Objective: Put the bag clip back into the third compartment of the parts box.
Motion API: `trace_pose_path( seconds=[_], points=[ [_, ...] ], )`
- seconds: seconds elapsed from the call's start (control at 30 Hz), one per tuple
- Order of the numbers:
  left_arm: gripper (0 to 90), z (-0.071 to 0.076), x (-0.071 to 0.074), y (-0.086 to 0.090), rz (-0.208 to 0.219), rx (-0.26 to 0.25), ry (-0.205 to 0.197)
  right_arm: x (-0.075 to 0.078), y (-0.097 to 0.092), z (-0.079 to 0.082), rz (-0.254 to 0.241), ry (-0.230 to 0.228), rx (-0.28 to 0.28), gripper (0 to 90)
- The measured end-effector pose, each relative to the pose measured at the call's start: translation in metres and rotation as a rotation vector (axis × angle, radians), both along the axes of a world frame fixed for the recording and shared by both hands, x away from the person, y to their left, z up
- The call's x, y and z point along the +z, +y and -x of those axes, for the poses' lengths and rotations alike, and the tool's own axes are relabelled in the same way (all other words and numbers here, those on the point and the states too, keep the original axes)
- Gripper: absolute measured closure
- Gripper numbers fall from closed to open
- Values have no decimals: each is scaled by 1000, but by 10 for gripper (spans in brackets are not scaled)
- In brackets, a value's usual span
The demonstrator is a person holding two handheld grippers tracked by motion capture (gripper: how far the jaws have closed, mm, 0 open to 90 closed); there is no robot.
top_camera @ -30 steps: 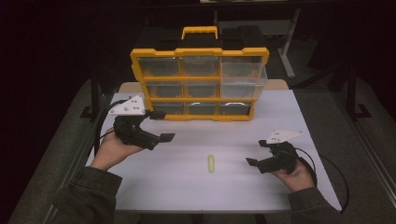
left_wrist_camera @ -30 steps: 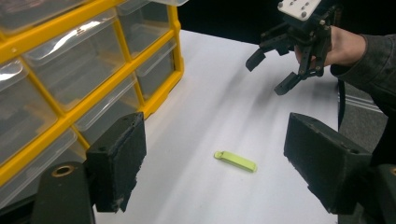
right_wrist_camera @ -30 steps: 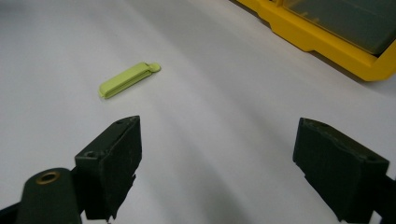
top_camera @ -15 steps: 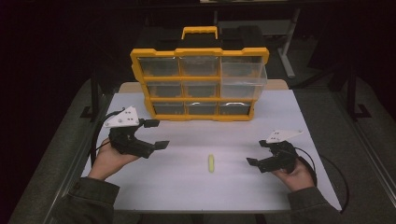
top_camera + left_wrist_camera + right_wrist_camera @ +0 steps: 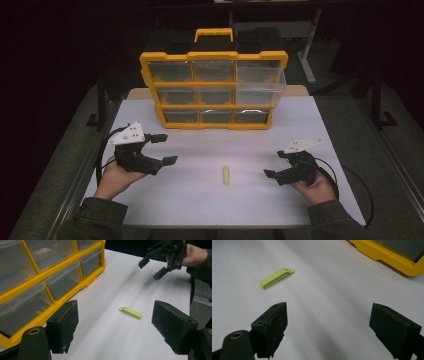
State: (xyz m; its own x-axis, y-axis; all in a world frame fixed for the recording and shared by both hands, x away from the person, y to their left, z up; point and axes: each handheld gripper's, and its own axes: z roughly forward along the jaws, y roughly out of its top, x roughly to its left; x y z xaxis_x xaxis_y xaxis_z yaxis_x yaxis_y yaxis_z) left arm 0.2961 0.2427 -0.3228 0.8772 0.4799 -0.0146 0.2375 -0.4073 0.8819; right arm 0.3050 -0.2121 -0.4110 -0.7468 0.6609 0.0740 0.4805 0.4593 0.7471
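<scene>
The small flat lime-green plastic clip lies loose on the white tabletop, low in the centre of the high view, untouched. At lower left, the left tongs hover with jaws spread wide, holding nothing. Behind, upper centre, stands the yellow-framed organiser with clear plastic drawers. At lower right, the right tongs also gape empty. Judging by this, picking up has not begun; grasping and placing remain.
</scene>
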Motion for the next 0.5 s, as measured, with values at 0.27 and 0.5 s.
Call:
trace_pose_path(
  seconds=[0.27, 0.5],
  points=[
    [215, 5, -12, 7, 17, 26, 8, 1, -2, 1, -15, 10, -10, 137],
    [201, 8, -20, 11, 11, 43, 16, 0, -2, 1, -21, 22, 1, 137]
  ],
)
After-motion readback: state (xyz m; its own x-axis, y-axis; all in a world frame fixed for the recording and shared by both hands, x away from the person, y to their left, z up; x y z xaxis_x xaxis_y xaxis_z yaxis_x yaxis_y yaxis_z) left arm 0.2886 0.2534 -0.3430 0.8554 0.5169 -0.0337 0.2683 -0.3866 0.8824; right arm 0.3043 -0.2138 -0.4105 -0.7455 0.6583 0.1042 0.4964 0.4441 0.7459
